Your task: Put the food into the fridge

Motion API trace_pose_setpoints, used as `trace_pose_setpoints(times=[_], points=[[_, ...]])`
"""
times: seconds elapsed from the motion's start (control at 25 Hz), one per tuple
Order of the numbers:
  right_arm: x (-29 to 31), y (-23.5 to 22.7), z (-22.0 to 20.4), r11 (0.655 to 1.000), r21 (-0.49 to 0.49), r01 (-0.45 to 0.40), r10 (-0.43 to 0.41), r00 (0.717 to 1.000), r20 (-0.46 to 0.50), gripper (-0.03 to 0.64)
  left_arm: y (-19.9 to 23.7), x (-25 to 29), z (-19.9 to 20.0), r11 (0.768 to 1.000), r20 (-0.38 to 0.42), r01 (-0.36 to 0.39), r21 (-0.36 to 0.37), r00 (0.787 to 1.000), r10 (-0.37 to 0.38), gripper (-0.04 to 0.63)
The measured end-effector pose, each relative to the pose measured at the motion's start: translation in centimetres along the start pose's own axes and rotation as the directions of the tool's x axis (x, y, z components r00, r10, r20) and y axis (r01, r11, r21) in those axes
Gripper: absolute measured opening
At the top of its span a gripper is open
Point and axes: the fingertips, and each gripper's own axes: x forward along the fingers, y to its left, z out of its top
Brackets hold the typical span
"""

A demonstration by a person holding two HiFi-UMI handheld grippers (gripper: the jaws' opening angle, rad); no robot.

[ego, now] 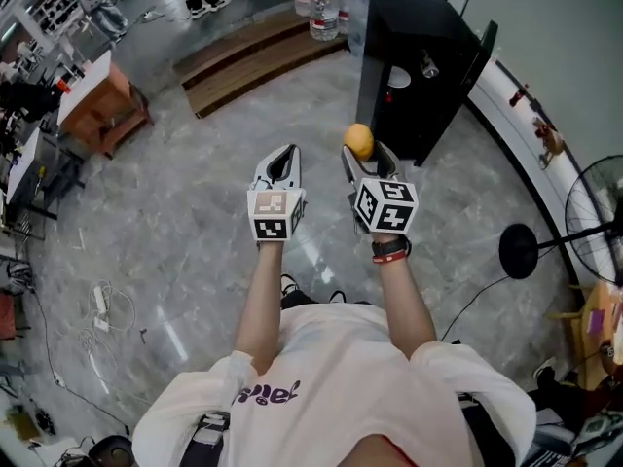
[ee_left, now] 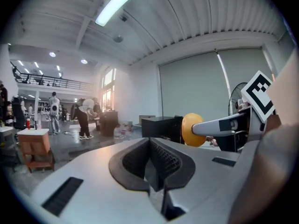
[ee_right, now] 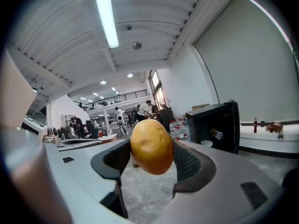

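potato [ego: 359, 140] is clamped in the right tongs [ego: 367, 151]; left tongs [ego: 283, 156] are closed and empty. best to carry it level into the open black fridge [ego: 428, 47] ahead.

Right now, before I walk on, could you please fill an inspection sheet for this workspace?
Surface: grey stone floor, glossy.
Job's things: yellow food item held up in the air; black fridge ahead, door open.
Clutter: water bottles, wooden platform, orange table.
Grippers: left gripper jaws together, empty; right gripper jaws closed on the yellow food item.
Cables: white cable loose on the floor at left; black cable near the fan stand.
Surroundings: standing fan at right; people far back.
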Motion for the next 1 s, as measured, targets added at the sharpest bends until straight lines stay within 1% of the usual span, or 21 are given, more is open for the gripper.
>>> trace_pose_setpoints(times=[0.08,0.2,0.32,0.4,0.44,0.48,0.56,0.68,0.76,0.84,0.88,1.0], points=[[-1.8,-3.1,0.3,0.998,0.022,0.064,-0.064,0.998,0.012,0.302,-3.4,1.8,0.2,0.997,-0.011,0.074,0.012,0.997,-0.074,0.018],[-5.2,-8.0,1.1,0.984,0.051,0.169,-0.171,0.985,0.039,0.302,-9.2,4.8,0.8,0.979,-0.018,0.199,0.032,0.980,-0.199,0.018],[-8.7,-13.6,1.6,0.959,0.080,0.272,-0.277,0.959,0.056,0.302,-15.6,8.1,1.7,0.948,-0.018,0.314,0.043,0.949,-0.314,0.018],[-11.3,-17.6,1.8,0.931,0.106,0.350,-0.358,0.932,0.063,0.302,-20.3,10.0,2.1,0.916,-0.022,0.398,0.054,0.918,-0.397,0.018],[-13.0,-19.6,1.9,0.910,0.122,0.395,-0.405,0.912,0.069,0.302,-23.0,10.8,2.1,0.893,-0.027,0.446,0.061,0.895,-0.445,0.018],[-14.9,-21.7,1.8,0.885,0.140,0.443,-0.456,0.887,0.074,0.302,-25.9,11.5,2.0,0.865,-0.035,0.497,0.070,0.868,-0.496,0.018],[-18.9,-25.9,1.3,0.826,0.178,0.534,-0.554,0.829,0.084,0.302,-32.0,12.7,1.5,0.800,-0.050,0.593,0.087,0.805,-0.591,0.018],[-24.2,-31.6,0.3,0.740,0.217,0.637,-0.665,0.742,0.090,0.302,-40.3,14.5,0.9,0.706,-0.058,0.701,0.105,0.713,-0.699,0.018],[-27.3,-34.7,-0.3,0.687,0.230,0.690,-0.720,0.689,0.084,0.302,-45.5,15.4,0.8,0.645,-0.056,0.756,0.109,0.653,-0.756,0.018],[-30.0,-37.9,-0.6,0.638,0.236,0.733,-0.763,0.642,0.068,0.302,-50.4,16.5,0.9,0.596,-0.055,0.796,0.105,0.603,-0.796,0.018],[-31.3,-39.4,-0.6,0.616,0.237,0.751,-0.781,0.622,0.061,0.302,-52.8,16.9,0.9,0.572,-0.055,0.814,0.099,0.578,-0.814,0.018],[-34.8,-43.6,0.0,0.558,0.241,0.794,-0.825,0.563,0.056,0.302,-59.4,17.5,1.2,0.488,-0.051,0.869,0.087,0.493,-0.868,0.018]])
